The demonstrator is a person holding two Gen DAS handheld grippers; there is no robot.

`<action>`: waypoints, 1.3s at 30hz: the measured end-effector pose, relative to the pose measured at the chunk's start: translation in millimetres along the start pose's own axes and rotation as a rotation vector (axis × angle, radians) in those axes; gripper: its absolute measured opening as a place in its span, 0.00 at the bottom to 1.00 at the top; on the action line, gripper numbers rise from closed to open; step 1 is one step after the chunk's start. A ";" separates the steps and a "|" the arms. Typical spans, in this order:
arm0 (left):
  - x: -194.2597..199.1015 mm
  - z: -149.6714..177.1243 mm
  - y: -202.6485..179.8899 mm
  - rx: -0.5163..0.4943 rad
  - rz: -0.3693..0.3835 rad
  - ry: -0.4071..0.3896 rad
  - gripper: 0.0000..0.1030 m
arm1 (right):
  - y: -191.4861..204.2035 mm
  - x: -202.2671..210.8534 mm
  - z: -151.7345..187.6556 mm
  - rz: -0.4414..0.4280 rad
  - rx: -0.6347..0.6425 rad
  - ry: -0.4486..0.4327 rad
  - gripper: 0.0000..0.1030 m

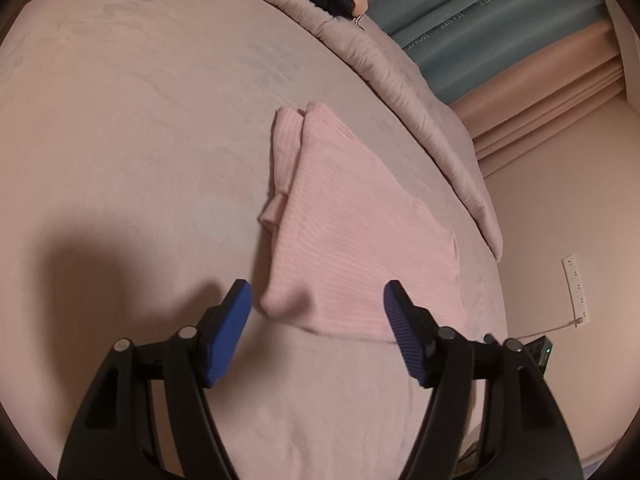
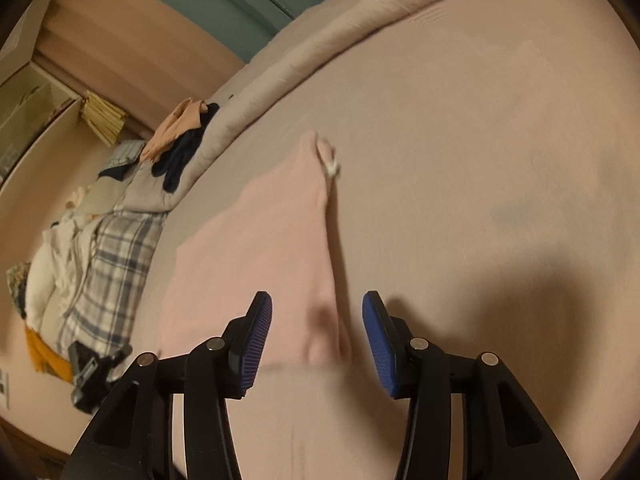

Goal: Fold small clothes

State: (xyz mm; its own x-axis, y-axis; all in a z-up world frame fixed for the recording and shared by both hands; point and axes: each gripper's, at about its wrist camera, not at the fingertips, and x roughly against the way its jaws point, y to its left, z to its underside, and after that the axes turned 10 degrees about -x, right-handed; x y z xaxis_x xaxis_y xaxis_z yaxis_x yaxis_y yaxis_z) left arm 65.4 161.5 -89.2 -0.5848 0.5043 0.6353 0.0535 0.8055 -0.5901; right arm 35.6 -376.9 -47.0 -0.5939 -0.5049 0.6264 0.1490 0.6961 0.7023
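left wrist view, 1 folded pink top (image 1: 352, 232), 2 grippers, left gripper (image 1: 318, 300) & right gripper (image 2: 318, 312) released

Around you lies a pale pink bedspread (image 1: 140, 120), its rumpled quilted edge (image 1: 420, 92) beside a teal headboard (image 1: 500, 20), with a plaid cloth (image 2: 116, 264) and a white power strip (image 1: 576, 288) nearby.
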 end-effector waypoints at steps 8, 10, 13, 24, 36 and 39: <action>-3.5 15.1 -2.5 0.044 0.009 0.041 0.76 | 6.7 -12.9 7.9 -0.049 -0.044 0.063 0.47; -5.2 19.4 -2.2 0.051 0.024 0.052 0.77 | 15.2 -18.9 13.4 -0.057 -0.016 0.082 0.47; -13.2 18.0 4.3 0.075 0.058 0.060 0.77 | 26.1 -24.1 21.1 -0.068 0.028 0.101 0.47; -52.9 -17.0 31.7 0.133 0.184 0.100 0.77 | 61.3 -40.0 39.2 -0.092 0.184 0.151 0.48; -101.5 -79.0 24.8 0.058 0.203 0.160 0.76 | 85.9 -62.3 36.8 -0.094 0.278 0.170 0.48; -113.7 -94.7 24.5 0.043 0.214 0.183 0.76 | 94.3 -69.8 33.9 -0.093 0.294 0.176 0.48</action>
State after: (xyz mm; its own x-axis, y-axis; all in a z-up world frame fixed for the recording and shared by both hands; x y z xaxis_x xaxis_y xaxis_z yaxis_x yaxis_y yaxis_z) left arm 209.8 153.4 -128.7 -0.4077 0.7122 0.5714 0.1232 0.6629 -0.7385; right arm 64.3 -258.7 -35.9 -0.4446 -0.6353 0.6314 -0.1487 0.7475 0.6474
